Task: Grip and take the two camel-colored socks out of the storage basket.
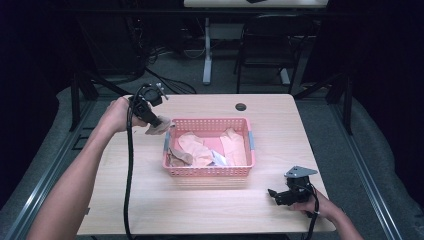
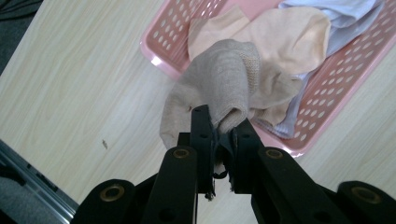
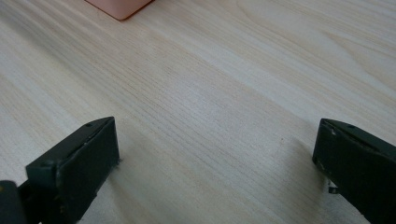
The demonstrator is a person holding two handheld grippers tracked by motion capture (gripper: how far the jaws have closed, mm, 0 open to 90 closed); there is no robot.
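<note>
High view: a person seated at a light wooden bench (image 1: 150,200) works a pair of hand-held tongs, one in each hand, around a pink perforated basket (image 1: 209,171) that sits near the middle of the surface. The left tongs (image 1: 161,122) hang just beside the basket's left end, clamped on a greyish-beige sock (image 1: 159,127) that is lifted clear of the bench and droops beside the rim. In the left gripper view, the two black jaws are pinched tight on a fold of that sock (image 2: 219,84), whose ribbed knit bunches up right ahead of the tongs (image 2: 219,128); beyond it, the basket (image 2: 163,42) holds a peach-coloured sock (image 2: 289,37) and a white garment (image 2: 341,14), both lying partly under the held sock. From above, more peach pieces (image 1: 195,145) spread across the basket floor just to the right of the left tongs, with a small white item (image 1: 218,159) among them. The right tongs (image 1: 274,194) rest low over the bench, well apart from the left pair and near the basket's front right corner, the person's right hand (image 1: 312,202) wrapped around the grip and a grey three-cornered plate (image 1: 300,172) on top. In the right gripper view, the jaws stand wide apart with bare wood grain (image 3: 210,116) between them, and a corner of the pink basket (image 3: 119,7) shows far ahead of the tongs (image 3: 215,154). A dark round hole (image 1: 241,106) marks the bench's far edge, beyond the basket.
</note>
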